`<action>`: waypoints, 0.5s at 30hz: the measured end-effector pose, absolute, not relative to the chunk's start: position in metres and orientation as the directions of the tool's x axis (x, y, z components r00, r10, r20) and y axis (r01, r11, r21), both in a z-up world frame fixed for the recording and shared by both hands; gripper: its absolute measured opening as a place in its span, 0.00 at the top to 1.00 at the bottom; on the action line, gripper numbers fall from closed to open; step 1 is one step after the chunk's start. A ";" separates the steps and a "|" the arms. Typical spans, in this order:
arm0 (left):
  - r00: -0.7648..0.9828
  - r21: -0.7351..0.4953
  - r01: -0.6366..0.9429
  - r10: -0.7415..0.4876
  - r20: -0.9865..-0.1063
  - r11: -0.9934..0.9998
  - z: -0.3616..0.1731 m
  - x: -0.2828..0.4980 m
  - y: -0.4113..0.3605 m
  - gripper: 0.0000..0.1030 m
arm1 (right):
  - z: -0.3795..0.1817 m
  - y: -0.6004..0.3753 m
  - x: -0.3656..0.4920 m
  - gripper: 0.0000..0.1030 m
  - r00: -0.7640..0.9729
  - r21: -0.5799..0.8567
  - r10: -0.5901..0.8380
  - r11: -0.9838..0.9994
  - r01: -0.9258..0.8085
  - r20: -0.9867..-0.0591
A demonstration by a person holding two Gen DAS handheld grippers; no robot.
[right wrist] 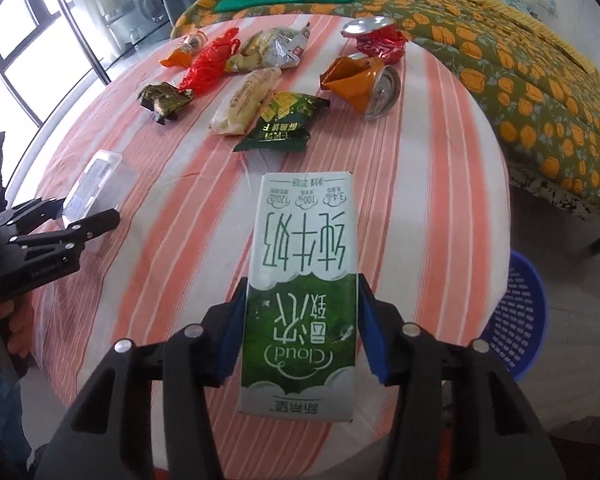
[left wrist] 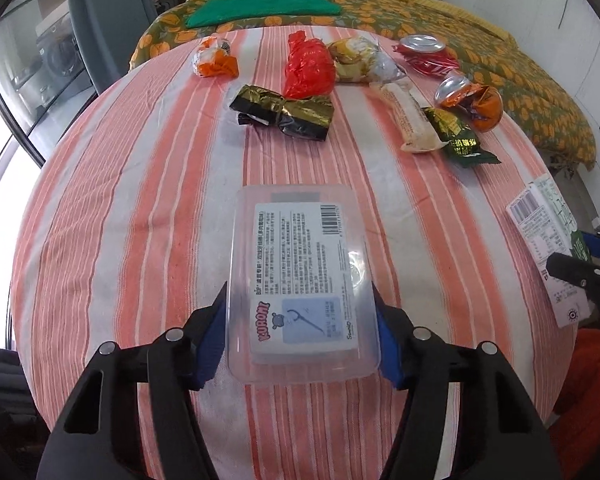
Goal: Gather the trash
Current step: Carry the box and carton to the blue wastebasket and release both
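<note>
My left gripper (left wrist: 300,312) is shut on a clear plastic box (left wrist: 300,280) with a white label, held over the striped tablecloth (left wrist: 140,200). My right gripper (right wrist: 300,308) is shut on a green and white milk carton (right wrist: 304,280). The carton also shows at the right edge of the left wrist view (left wrist: 548,240), and the plastic box at the left of the right wrist view (right wrist: 96,184). Further back lie several pieces of trash: a red wrapper (left wrist: 308,64), a black and gold wrapper (left wrist: 284,112), a green packet (right wrist: 280,120), and crushed cans (right wrist: 360,84).
A blue perforated basket (right wrist: 516,320) stands on the floor to the right of the table. A bed with an orange-patterned cover (right wrist: 520,60) and a green cloth (left wrist: 260,10) lies behind the table. A window and glass door are at the left.
</note>
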State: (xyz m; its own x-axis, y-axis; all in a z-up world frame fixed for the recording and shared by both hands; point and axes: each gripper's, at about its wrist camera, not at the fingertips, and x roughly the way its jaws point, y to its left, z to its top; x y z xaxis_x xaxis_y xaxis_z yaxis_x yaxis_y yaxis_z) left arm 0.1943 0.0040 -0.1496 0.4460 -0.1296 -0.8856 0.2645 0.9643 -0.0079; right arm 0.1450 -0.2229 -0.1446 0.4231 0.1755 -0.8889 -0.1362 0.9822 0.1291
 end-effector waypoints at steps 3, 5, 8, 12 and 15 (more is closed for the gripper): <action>0.459 -0.048 0.258 -0.166 -0.873 0.965 -0.145 0.190 0.006 0.41 | -0.132 -0.235 0.140 0.53 0.466 0.213 0.247 0.969 -0.125 -0.850; 0.468 -0.102 0.273 -0.224 -0.855 0.957 -0.137 0.185 0.000 0.41 | -0.125 -0.248 0.139 0.53 0.492 0.267 0.286 0.957 -0.110 -0.823; 0.474 -0.131 0.312 -0.274 -0.837 0.941 -0.124 0.178 -0.024 0.41 | -0.116 -0.273 0.137 0.52 0.528 0.332 0.326 0.939 -0.086 -0.785; 0.466 -0.162 0.393 -0.348 -0.813 0.905 -0.105 0.170 -0.075 0.41 | -0.106 -0.323 0.131 0.52 0.583 0.364 0.312 0.931 -0.030 -0.750; 0.450 -0.180 0.451 -0.396 -0.800 0.874 -0.097 0.164 -0.119 0.41 | -0.103 -0.368 0.125 0.52 0.609 0.348 0.258 0.937 0.032 -0.750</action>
